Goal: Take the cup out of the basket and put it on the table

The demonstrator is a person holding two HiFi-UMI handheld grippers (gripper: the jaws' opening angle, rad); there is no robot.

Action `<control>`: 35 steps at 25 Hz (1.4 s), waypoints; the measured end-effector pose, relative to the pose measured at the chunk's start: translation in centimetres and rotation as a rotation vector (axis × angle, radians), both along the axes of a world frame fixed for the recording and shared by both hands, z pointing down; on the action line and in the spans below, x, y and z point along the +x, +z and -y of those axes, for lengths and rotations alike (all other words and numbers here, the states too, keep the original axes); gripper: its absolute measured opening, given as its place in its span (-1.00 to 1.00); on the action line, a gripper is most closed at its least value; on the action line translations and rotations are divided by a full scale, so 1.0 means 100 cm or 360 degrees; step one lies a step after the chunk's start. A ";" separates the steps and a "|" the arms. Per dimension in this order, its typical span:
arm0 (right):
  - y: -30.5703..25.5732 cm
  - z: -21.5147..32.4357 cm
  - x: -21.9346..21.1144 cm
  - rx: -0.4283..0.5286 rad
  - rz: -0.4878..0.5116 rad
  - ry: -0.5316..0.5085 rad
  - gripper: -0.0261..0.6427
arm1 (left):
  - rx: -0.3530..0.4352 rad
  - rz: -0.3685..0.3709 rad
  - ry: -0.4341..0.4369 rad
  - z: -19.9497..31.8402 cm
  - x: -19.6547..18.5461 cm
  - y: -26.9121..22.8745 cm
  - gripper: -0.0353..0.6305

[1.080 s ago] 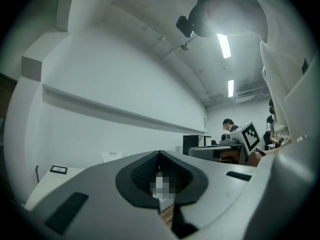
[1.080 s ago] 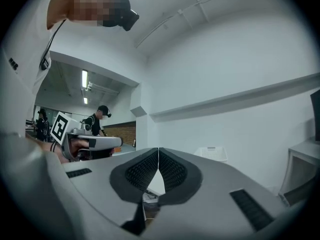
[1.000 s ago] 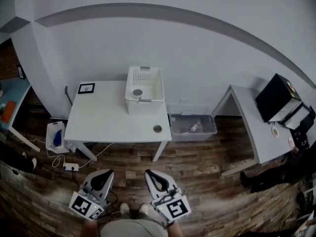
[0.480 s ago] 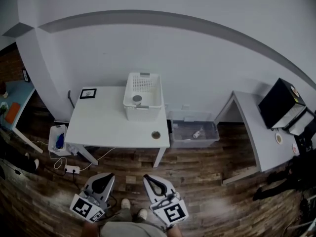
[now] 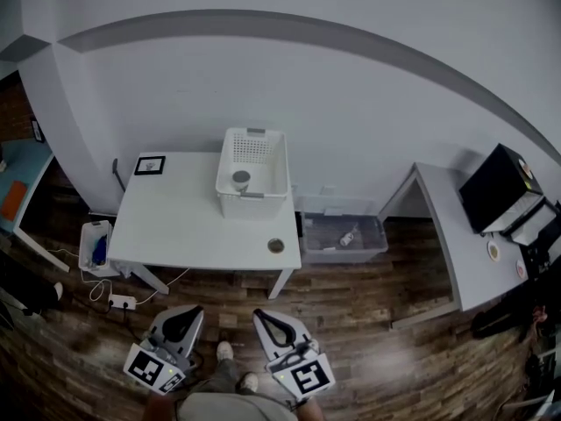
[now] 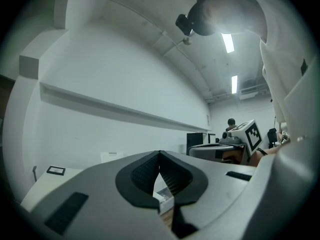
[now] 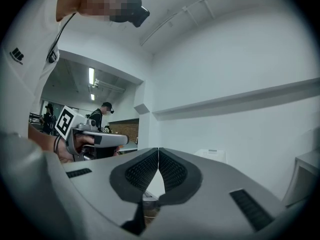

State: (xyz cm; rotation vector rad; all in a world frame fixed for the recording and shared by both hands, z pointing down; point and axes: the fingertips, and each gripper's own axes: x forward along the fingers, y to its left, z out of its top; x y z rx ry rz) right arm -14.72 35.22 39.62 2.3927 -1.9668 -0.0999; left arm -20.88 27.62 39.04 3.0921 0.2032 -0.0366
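Though a second has gone by, little has changed: the view has drifted slightly and the feet have shuffled, but the desk (image 5: pixel 175 222) is no closer. Judged: task not begun, approach still to make.

Cup (image 5: pixel 241 179) sits in basket (image 5: pixel 263 144) at the desk's far edge, well apart from both tools.

Left hand-held gripper (image 5: pixel 185 312) and right hand-held gripper (image 5: pixel 262 316) are held low before the body, side by side, noses toward the desk. Both have their jaws closed tip to tip, with nothing between.

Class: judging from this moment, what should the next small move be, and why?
Probably step toward the table, raising the right hand-held gripper toward the basket: the cup sits inside it, while that gripper, shut and empty, is well short of the table.
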 end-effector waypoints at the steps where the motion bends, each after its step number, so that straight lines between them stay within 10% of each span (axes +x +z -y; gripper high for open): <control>1: 0.000 0.006 0.004 0.0002 0.0004 0.0001 -0.89 | -0.0002 -0.0002 0.0008 0.006 0.004 0.001 -0.89; 35: 0.008 0.143 0.132 -0.0141 -0.0056 0.0102 -0.89 | -0.0013 0.0022 0.0098 0.144 0.132 0.013 -0.89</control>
